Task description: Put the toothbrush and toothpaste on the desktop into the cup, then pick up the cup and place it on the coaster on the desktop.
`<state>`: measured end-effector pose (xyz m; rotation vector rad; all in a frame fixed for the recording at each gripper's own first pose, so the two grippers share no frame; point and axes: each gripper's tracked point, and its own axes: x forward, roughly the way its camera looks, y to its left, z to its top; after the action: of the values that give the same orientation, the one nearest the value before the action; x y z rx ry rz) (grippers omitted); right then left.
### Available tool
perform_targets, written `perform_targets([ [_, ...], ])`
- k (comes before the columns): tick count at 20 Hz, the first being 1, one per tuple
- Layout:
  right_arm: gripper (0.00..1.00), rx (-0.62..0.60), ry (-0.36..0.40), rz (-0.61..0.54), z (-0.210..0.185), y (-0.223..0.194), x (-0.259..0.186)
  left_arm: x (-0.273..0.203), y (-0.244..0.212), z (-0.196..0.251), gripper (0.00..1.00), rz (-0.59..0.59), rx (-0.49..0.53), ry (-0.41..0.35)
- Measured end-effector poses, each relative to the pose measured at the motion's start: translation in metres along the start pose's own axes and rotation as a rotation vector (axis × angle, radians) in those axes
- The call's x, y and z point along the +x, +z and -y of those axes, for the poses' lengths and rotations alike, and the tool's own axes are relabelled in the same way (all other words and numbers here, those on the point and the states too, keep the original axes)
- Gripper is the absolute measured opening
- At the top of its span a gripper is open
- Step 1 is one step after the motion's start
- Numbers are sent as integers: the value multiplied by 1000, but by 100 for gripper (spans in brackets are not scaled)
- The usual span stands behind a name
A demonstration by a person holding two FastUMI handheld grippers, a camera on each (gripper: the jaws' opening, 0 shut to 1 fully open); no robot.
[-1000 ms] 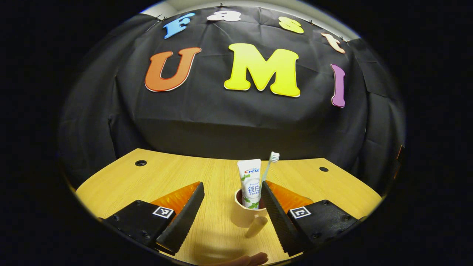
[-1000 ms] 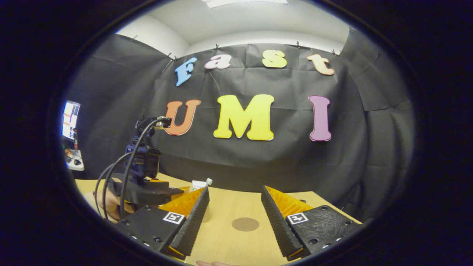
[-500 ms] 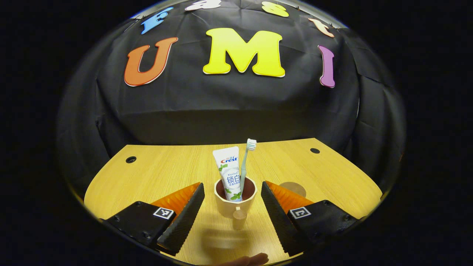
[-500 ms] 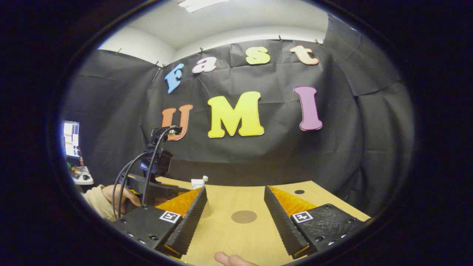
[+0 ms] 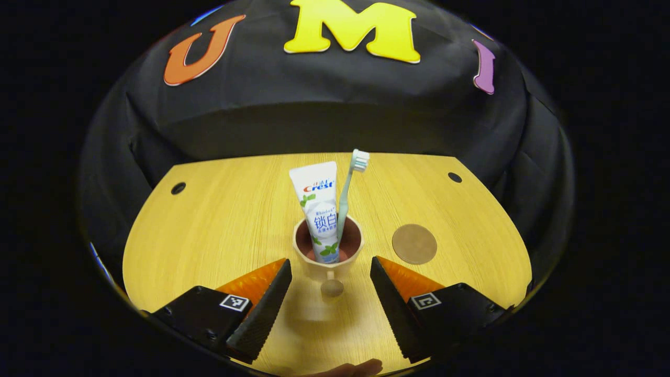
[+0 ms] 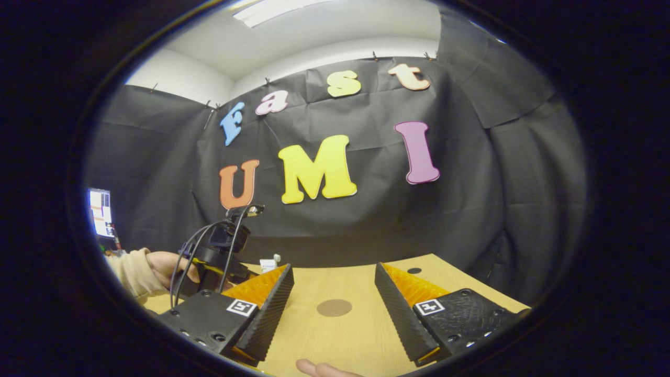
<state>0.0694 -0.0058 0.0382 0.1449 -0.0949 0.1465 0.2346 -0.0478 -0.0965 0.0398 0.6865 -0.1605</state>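
Note:
A beige cup (image 5: 320, 263) stands upright on the wooden desktop (image 5: 220, 230), its handle (image 5: 332, 287) pointing back at the camera. A white toothpaste tube (image 5: 317, 201) and a pale green toothbrush (image 5: 348, 191) stand in it. My left gripper (image 5: 330, 268) is open, its fingertips flanking the cup's near side without touching it. The round brown coaster (image 5: 414, 244) lies just right of the cup. In the right gripper view, my right gripper (image 6: 333, 271) is open and empty above the desk, with the coaster (image 6: 334, 307) ahead of it. The toothpaste top (image 6: 268, 264) peeks up at its left.
In the right gripper view a sleeved hand (image 6: 157, 264) holds the left gripper (image 6: 222, 251), with cables, at the left. The desktop has round cable holes at the far left (image 5: 178, 188) and far right (image 5: 454, 177). A lit screen (image 6: 100, 212) stands at the far left.
The left gripper view has tipped downward and centred on the cup, bringing the coaster into sight at the right. The right gripper has tilted slightly upward; both stay open.

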Motion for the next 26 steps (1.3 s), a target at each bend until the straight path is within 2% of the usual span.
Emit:
perform_targets([
  [2,99,10,8,-20,3,-5,-2,7,-8,-8,96,-69,1,46],
  [4,96,-2,-2,-25,13,-6,-1,17,-22,-11,93,-128,-14,73],
  [5,96,-6,-5,-28,15,-8,-1,22,-26,-6,87,-147,-20,62],
  [7,96,0,-4,-38,19,-14,-1,29,-29,0,81,-166,-21,62],
  [8,96,6,-2,-46,22,-17,0,33,-27,1,80,-171,-9,70],
  [9,96,9,-2,-57,24,-20,1,36,-26,2,84,-175,4,76],
  [12,96,8,-7,-75,32,-27,5,41,-32,-5,71,-218,28,106],
  [13,96,12,-8,-77,33,-28,6,43,-37,-5,60,-245,17,98],
  [14,96,17,-7,-78,35,-30,7,40,-41,-4,56,-270,-5,87],
  [15,96,24,-8,-81,36,-32,8,42,-42,-2,45,-287,-20,76],
  [18,96,46,-3,-94,39,-38,13,46,-44,0,33,-299,-15,59],
  [19,96,51,-2,-99,40,-41,15,45,-44,1,24,-297,-12,52],
  [20,96,55,-2,-105,40,-43,16,44,-44,0,36,-290,-12,46],
  [21,96,58,0,-109,40,-45,17,44,-45,0,28,-287,-21,45],
  [22,93,60,2,-112,40,-47,19,44,-44,2,27,-285,-31,41],
  [23,96,60,2,-114,39,-48,20,44,-43,4,26,-285,-42,33],
  [26,93,54,8,-117,35,-50,20,40,-36,10,24,-267,-77,8],
])
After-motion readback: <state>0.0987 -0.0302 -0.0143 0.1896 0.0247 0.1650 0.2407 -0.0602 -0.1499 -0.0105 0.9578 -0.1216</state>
